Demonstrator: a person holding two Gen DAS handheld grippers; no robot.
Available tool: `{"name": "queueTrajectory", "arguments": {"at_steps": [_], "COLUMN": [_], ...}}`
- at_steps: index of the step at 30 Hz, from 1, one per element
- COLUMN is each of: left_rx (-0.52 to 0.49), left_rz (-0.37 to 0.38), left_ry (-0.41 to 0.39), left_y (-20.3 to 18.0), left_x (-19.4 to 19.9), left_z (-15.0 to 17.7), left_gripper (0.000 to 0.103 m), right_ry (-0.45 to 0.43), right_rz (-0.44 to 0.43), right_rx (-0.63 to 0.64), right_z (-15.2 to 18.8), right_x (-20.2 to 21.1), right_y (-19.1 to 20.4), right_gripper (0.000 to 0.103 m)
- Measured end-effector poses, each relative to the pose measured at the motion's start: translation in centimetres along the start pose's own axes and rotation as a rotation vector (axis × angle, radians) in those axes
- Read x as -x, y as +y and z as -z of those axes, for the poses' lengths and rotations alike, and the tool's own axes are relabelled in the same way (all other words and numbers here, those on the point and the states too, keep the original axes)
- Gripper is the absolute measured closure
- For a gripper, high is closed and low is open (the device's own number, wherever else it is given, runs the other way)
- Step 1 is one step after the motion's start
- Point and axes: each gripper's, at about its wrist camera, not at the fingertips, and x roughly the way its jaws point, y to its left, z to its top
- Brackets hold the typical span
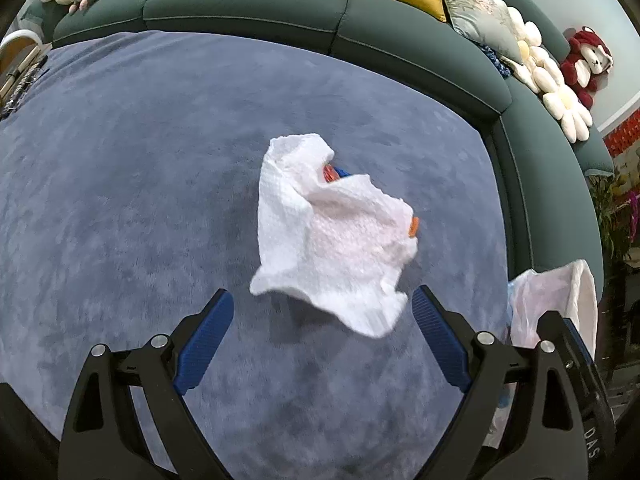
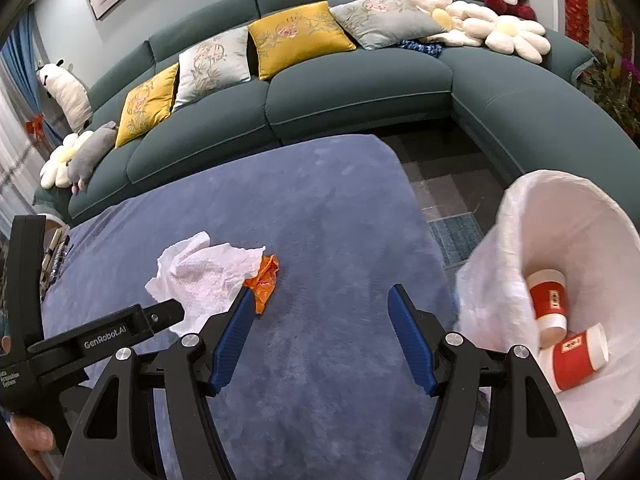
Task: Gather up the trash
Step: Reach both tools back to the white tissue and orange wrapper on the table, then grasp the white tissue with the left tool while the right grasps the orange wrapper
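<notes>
1. Tissue [image 1: 320, 236] lies crumpled on the blue rug [image 1: 120, 200], over an orange wrapper [image 2: 264, 278], straight ahead of the left gripper [image 1: 322, 316].
2. Left gripper is nearer; both stand open, empty.
3. Right gripper [image 2: 320, 320] sits between tissue and bin [image 2: 580, 240].

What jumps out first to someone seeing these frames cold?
The crumpled white paper towel in the middle of the blue-grey rug, with an orange wrapper poking out from under it. Next, the white-lined trash bin at the rug's right edge, holding two red paper cups. Both grippers hang open above the rug.
</notes>
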Motion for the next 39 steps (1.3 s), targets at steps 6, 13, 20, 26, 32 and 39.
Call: {"name": "queueTrajectory", "arguments": {"at_steps": [6, 13, 20, 26, 32, 39], "left_rx": [0.005, -0.001, -0.011, 0.052, 0.124, 0.153], "left_rz": [0.011, 0.020, 0.010, -0.028, -0.057, -0.126], "left_ry": [0.010, 0.039, 0.000, -0.055, -0.077, -0.066], "left_y": [0.7, 1.7, 3.2, 6.5, 9.0, 10.5], "left_x": [-1.4, -2.9, -1.9, 0.0, 0.7, 0.2], "left_z": [-0.8, -1.2, -1.2, -1.7, -2.4, -2.2], "left_gripper": [0.022, 0.057, 0.098, 0.100, 0.100, 0.099], "right_ry": [0.028, 0.058, 0.084, 0.094, 0.101, 0.120], "right_rz": [-0.001, -0.003, -0.018, -0.035, -0.049, -0.060], "right_rx": [0.010, 0.021, 0.042, 0.066, 0.071, 0.103], "right_z": [-0.1, 0.1, 0.3, 0.2, 0.1, -0.5], "right_x": [-2.0, -3.9, -5.6, -6.9, -7.6, -9.6], "right_y": [0.9, 1.9, 3.5, 5.0, 5.9, 7.3], "right_gripper": [0.037, 0.037, 0.037, 0.037, 0.037, 0.037]}}
